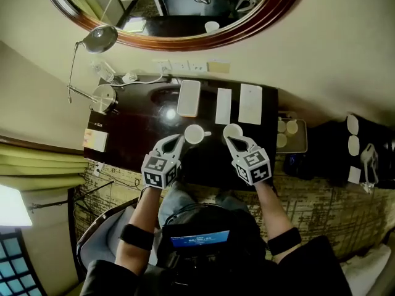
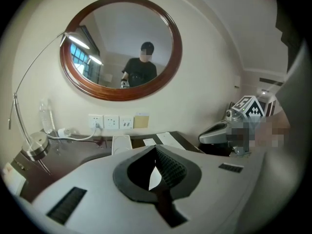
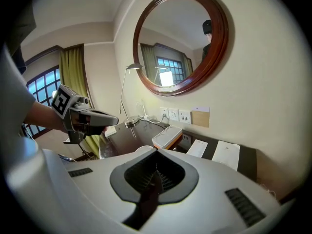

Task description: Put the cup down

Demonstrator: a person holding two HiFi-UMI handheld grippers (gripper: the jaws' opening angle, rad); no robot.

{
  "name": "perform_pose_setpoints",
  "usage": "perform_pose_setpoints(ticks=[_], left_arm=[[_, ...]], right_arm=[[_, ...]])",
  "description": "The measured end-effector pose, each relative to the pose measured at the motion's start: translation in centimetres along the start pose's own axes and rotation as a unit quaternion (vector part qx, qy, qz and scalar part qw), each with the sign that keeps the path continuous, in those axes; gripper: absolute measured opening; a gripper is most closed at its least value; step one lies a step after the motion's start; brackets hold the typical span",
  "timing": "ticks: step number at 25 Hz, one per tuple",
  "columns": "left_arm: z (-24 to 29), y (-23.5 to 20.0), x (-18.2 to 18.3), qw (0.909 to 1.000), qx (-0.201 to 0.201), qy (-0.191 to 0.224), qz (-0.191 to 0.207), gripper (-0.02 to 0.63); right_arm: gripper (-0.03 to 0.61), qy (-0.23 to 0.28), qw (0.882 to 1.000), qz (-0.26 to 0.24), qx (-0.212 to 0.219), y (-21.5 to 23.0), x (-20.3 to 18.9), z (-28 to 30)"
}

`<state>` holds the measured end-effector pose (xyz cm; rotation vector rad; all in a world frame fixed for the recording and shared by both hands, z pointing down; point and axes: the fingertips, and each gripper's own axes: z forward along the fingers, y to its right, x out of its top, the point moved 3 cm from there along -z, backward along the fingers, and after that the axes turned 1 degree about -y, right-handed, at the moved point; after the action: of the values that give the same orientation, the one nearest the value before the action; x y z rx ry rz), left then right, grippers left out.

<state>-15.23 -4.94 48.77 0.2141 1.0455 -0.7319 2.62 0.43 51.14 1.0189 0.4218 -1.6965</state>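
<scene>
Two white cups stand on the dark desk [image 1: 133,131] in the head view: one with a handle [image 1: 194,134], the other [image 1: 232,130] to its right. My left gripper [image 1: 178,140] is shut and holds nothing, its tip just left of the handled cup. My right gripper [image 1: 230,142] is also shut and holds nothing, its tip at the near edge of the right cup. In the left gripper view the jaws [image 2: 156,165] are closed together. The right gripper view shows its jaws [image 3: 156,173] closed, with a cup's rim [image 3: 143,148] just beyond them.
A white box [image 1: 189,97] and two paper cards [image 1: 223,105] [image 1: 250,103] lie at the desk's back. A desk lamp [image 1: 99,39] with its base [image 1: 102,97] stands at the left, and a notepad [image 1: 95,140] lies near it. A tray [image 1: 302,142] with cups sits at the right, and a round mirror [image 1: 259,23] hangs on the wall.
</scene>
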Motion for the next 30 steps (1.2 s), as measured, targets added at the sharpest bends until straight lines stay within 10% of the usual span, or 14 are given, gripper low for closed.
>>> perform_pose_setpoints(ticks=[3, 12, 17, 25, 30], left_arm=[[0.8, 0.1, -0.9, 0.9988, -0.016, -0.036, 0.028, 0.033], [6.2, 0.4, -5.4, 0.961, -0.115, -0.188, 0.167, 0.484], [9.1, 0.9, -7.9, 0.921, -0.139, -0.244, 0.27, 0.528], [12.8, 0.1, -11.1, 0.8758, -0.155, -0.319, 0.327, 0.528], [14.0, -0.1, -12.6, 0.8722, -0.159, -0.343, 0.31, 0.528]], right_arm=[[0.003, -0.01, 1.0, -0.001, -0.001, 0.0, -0.6, 0.5], [0.003, -0.028, 0.999, 0.029, -0.023, -0.2, -2.9, 3.8], [0.003, -0.039, 0.998, 0.05, -0.013, -0.9, -3.1, 4.1], [0.003, -0.051, 0.997, 0.06, -0.011, -0.8, -4.2, 4.1], [0.003, -0.049, 0.996, 0.078, -0.018, -0.2, -5.1, 3.6]])
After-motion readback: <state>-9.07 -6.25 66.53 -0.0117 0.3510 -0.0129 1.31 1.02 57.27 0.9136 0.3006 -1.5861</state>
